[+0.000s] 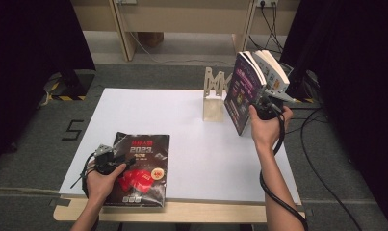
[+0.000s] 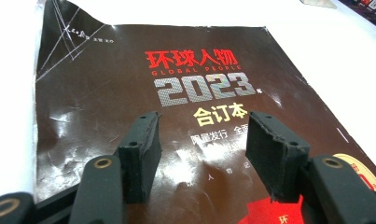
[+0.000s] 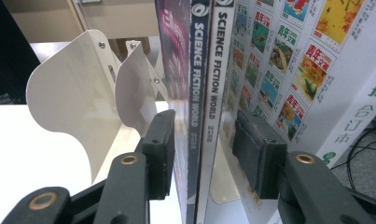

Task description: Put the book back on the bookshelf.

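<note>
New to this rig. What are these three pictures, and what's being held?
No robot arm here: a person holds a two-jaw gripper in each hand. The high view looks down on a white table; the other two pictures come from cameras riding on each gripper, looking along its black jaws.

The left gripper hangs over a dark magazine lying flat near the table's front edge, jaws open and nothing between them.

The right gripper holds a few upright books together by their spines, jaws on either side of the stack, beside a white metal bookend at the table's far side.
</note>
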The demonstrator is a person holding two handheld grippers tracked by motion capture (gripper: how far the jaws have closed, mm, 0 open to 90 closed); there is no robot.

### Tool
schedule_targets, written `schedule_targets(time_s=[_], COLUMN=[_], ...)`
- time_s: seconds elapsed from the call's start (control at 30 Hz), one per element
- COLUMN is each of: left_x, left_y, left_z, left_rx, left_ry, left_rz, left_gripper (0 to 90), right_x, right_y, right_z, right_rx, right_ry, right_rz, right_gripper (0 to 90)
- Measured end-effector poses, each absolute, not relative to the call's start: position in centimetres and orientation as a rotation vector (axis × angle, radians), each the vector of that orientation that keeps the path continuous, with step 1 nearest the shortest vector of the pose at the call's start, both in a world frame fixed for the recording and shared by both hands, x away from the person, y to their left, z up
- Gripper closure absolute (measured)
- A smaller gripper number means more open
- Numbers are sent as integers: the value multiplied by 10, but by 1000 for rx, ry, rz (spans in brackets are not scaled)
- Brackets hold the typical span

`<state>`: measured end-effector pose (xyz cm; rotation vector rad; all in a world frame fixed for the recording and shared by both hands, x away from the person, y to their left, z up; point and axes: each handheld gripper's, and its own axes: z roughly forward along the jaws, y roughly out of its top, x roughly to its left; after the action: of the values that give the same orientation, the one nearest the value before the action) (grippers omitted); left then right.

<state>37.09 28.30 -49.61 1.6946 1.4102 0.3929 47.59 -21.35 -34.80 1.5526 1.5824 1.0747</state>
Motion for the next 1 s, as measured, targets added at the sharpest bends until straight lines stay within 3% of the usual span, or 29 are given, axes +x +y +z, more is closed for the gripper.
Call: schedule_targets(time_s=[0.53,1.0], left_x=[375,404], left_y=[292,317], left_z=[-488,-479], left_rx=[1691,1724], left_ry=[1444,1569], left_rz=[425,506], left_gripper=[494,548], right_x=[448,419], right_y=[-217,-221], right_z=[-366,-388], right_rx=[1562,1583], right_ry=[1612,1659], right_rz=[1088,1081], right_gripper=[581,577])
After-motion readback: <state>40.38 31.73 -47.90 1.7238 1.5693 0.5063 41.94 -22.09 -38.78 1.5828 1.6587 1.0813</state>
